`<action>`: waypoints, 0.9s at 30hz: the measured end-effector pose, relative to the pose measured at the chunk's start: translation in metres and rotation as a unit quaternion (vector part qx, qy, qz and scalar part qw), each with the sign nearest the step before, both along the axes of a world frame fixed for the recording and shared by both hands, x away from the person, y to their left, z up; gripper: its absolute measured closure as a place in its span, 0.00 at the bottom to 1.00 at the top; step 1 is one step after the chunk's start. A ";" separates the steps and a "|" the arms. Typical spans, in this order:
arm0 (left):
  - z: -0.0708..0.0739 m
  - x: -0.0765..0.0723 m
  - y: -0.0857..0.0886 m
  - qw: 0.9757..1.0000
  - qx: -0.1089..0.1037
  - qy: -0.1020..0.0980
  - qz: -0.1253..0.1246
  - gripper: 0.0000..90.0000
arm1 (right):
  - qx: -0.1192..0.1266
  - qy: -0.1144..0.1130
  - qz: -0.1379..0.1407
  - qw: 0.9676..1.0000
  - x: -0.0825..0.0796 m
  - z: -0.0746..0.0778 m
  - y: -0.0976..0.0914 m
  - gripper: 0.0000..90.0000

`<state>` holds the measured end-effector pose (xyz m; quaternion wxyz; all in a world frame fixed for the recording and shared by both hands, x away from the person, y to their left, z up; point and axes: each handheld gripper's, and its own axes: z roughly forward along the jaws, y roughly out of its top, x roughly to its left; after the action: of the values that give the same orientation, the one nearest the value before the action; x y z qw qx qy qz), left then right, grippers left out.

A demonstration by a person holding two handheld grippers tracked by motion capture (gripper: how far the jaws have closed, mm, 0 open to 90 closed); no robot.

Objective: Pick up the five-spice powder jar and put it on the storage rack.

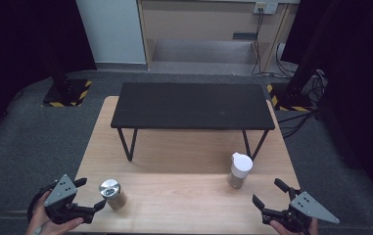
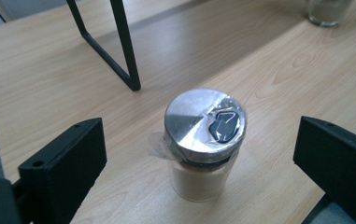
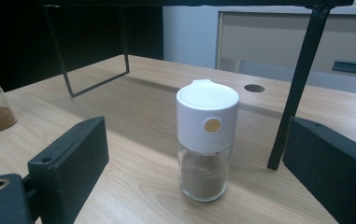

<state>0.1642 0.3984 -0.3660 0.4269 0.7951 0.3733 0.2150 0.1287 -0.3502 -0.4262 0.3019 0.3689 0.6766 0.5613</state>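
A glass spice jar with a shiny metal lid (image 1: 112, 193) (image 2: 205, 140) stands upright near the table's front left, part filled with light brown powder. My left gripper (image 1: 90, 197) (image 2: 199, 163) is open, its jaws wide on either side of the jar and not touching it. A second glass jar with a white plastic cap (image 1: 239, 170) (image 3: 207, 144) stands upright at the front right, holding darker powder. My right gripper (image 1: 270, 193) (image 3: 194, 172) is open just short of it, jaws wide apart and clear of the glass.
A low black shelf on thin metal legs (image 1: 192, 105) stands across the far half of the wooden table (image 1: 184, 196); one leg (image 3: 297, 88) is just behind the white-capped jar. Grey carpet surrounds the table.
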 end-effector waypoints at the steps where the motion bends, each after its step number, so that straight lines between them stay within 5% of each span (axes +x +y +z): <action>1: -0.003 0.002 0.000 1.000 0.001 0.001 -0.003 0.02 | 0.000 0.000 0.000 1.000 0.000 0.000 0.000 0.08; 5: -0.012 0.011 0.000 1.000 -0.009 0.013 -0.007 0.05 | 0.000 0.000 0.000 1.000 0.000 0.000 0.000 0.08; 15: -0.022 0.028 -0.012 1.000 0.009 0.016 -0.023 0.10 | 0.000 0.001 -0.001 1.000 0.000 0.000 0.000 0.08; 18: -0.027 0.033 -0.012 0.999 0.000 0.013 -0.031 0.19 | 0.000 0.001 -0.001 1.000 0.000 0.000 0.000 0.08; 20: -0.031 0.036 -0.011 0.999 -0.002 0.002 -0.044 0.34 | 0.000 0.001 -0.001 1.000 0.000 0.000 0.000 0.08; 27: -0.030 0.036 -0.012 0.999 0.000 -0.004 -0.047 0.37 | 0.001 0.001 0.000 1.000 0.000 0.000 0.000 0.08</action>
<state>0.2005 0.3865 -0.3955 0.4379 0.8111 0.3338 0.1974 0.1292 -0.3503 -0.4265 0.3010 0.3700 0.6763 0.5613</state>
